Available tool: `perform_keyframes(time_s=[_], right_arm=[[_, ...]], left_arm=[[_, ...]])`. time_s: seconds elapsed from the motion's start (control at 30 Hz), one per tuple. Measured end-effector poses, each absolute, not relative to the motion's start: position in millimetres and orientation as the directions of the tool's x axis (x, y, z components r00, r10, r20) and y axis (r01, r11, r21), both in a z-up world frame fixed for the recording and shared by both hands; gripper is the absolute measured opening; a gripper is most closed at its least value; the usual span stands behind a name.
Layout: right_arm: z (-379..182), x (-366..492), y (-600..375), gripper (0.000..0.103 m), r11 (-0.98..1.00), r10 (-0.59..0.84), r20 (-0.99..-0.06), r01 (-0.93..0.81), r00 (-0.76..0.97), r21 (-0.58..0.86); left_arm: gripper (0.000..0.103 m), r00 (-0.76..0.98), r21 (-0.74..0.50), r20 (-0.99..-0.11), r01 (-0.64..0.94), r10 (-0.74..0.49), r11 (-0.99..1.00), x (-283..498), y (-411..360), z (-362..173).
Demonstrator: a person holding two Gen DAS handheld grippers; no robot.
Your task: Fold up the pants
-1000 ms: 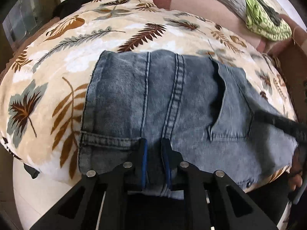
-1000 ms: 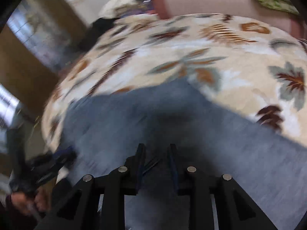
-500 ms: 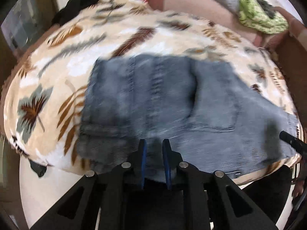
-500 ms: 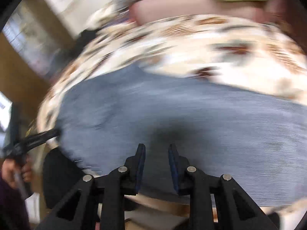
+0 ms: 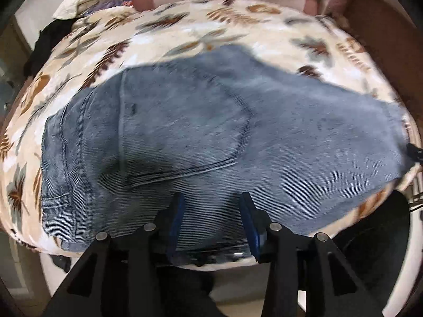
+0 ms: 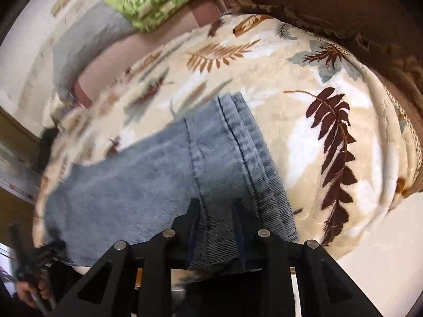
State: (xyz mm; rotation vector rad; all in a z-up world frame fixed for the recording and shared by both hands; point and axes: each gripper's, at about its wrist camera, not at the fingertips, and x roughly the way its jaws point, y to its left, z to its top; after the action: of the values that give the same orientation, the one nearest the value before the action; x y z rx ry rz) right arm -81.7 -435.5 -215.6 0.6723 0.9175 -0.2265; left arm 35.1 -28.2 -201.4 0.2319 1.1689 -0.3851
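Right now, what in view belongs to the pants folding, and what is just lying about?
Belongs to the job:
- denim pants, spread on the leaf-print blanket
- left tool, jaws opening over the denim
- right tool, at the hem end

Lying about:
- green patterned cloth
- black garment

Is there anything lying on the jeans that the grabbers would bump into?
Nothing visible. The jeans lie bare on the leaf-print blanket. The left gripper, jaws opening, and the right gripper hang right over the denim. The green cloth sits far off.
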Motion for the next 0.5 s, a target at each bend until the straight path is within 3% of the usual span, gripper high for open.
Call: perform_keyframes(time_s=[0.03,0.1,0.13,0.17,0.3,0.37,0.5], right_arm=[[-211,-82,-431,0.028,0.779,0.109,-0.778,0.434,0.618,0.453],[-205,-74,-418,0.028,0.801,0.102,-0.778,0.413,0.619,0.433],[-205,-70,-409,0.028,0.809,0.115,-0.780,0.398,0.616,0.433],[-205,-67,-399,0.028,0.812,0.138,-0.779,0.379,0.612,0.443],[-221,-46,-356,0.028,0.862,0.192,-0.801,0.293,0.567,0.413],[-229,-46,-348,0.028,0.875,0.177,-0.812,0.288,0.557,0.389],[-241,-35,-358,0.028,0.870,0.136,-0.812,0.324,0.568,0.373]], left_arm=[[0.044,0.343,-0.024,-0.921,0.424,-0.185,0.905,33,-33,-197],[0.055,0.359,-0.015,-0.910,0.475,-0.209,0.880,25,-52,-189],[0.068,0.368,-0.012,-0.904,0.490,-0.219,0.872,22,-59,-188],[0.073,0.373,-0.010,-0.900,0.499,-0.225,0.867,20,-66,-188],[0.073,0.302,-0.049,-0.919,0.547,-0.252,0.835,18,-93,-213],[0.073,0.273,-0.011,-0.942,0.550,-0.193,0.835,19,-99,-238],[0.073,0.335,0.056,-0.922,0.612,-0.194,0.789,3,-97,-243]])
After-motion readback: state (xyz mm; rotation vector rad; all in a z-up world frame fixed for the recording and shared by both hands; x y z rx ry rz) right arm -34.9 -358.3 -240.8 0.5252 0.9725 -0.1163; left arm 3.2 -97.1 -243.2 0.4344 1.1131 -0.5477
